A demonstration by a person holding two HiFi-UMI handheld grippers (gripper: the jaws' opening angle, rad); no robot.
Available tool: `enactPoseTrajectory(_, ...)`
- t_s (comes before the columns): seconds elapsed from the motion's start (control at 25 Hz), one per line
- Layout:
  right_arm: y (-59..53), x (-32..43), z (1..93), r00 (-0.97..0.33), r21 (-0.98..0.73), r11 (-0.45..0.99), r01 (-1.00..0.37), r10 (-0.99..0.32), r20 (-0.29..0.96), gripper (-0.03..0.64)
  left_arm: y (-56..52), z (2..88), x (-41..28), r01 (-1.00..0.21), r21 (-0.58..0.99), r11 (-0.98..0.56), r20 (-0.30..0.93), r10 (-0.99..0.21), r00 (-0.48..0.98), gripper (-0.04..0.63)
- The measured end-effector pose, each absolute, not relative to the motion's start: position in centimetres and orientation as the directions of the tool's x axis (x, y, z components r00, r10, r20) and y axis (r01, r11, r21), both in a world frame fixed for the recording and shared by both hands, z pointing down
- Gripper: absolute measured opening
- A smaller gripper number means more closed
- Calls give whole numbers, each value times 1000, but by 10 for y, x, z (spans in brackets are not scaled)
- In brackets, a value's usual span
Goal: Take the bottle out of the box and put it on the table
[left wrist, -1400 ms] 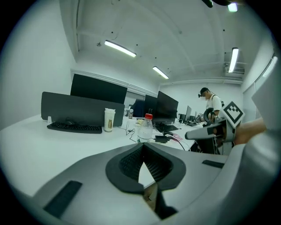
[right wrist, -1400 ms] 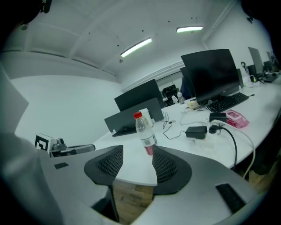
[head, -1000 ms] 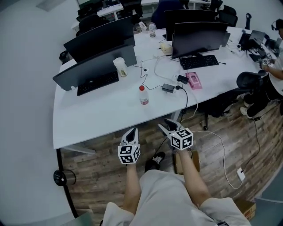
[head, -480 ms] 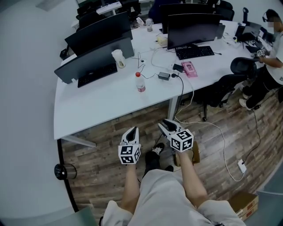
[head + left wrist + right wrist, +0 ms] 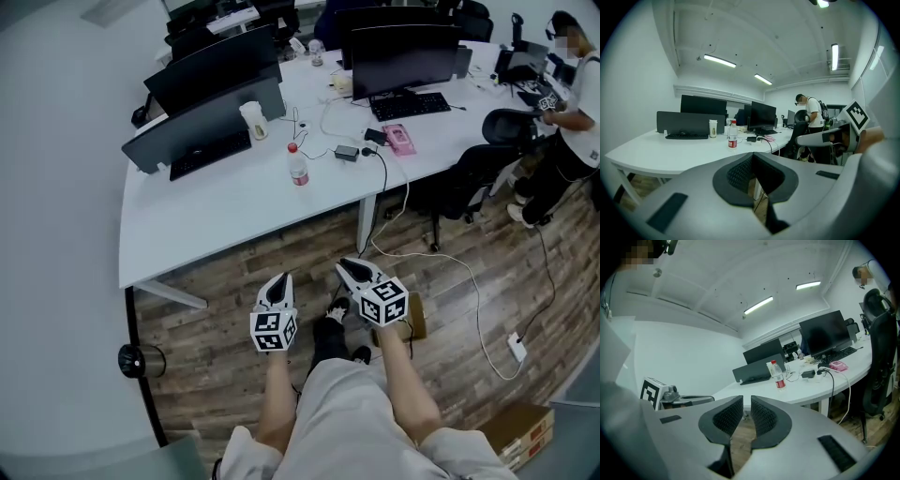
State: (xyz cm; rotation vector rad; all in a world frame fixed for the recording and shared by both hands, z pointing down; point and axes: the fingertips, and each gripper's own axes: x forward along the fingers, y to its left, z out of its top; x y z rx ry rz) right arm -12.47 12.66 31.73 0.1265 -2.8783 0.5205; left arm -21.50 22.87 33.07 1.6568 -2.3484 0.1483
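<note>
A clear bottle (image 5: 297, 165) with a red cap and red label stands upright on the white desk (image 5: 206, 220), far ahead of both grippers; it also shows as the bottle (image 5: 732, 139) and the bottle (image 5: 778, 376) in the gripper views. My left gripper (image 5: 278, 280) hangs over the wooden floor with its pads (image 5: 740, 171) together and nothing in them. Beside it, my right gripper (image 5: 349, 269) has just been closing its jaws; a narrow gap remains between the pads (image 5: 725, 416), with nothing in it. A cardboard box (image 5: 413, 317) lies on the floor, half hidden by my right hand.
Monitors (image 5: 211, 117), keyboards, a paper cup (image 5: 252, 119), a pink pack (image 5: 398, 139) and cables sit on the desk. An office chair (image 5: 473, 169) and a standing person (image 5: 577, 103) are at the right. A cable runs across the floor; another box (image 5: 517, 430) lies lower right.
Both grippers have drawn back from the desk, which now lies farther off. The right jaws have narrowed to a slim gap. The bottle has stayed put.
</note>
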Motion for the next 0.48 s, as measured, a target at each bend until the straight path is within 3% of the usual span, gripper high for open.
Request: enactPoseTrajectory(0.48, 129, -114, 321, -958, -281, 944, -173, -95, 271, 40, 230, 323, -200, -946, 68, 318, 247, -924, -293, 14)
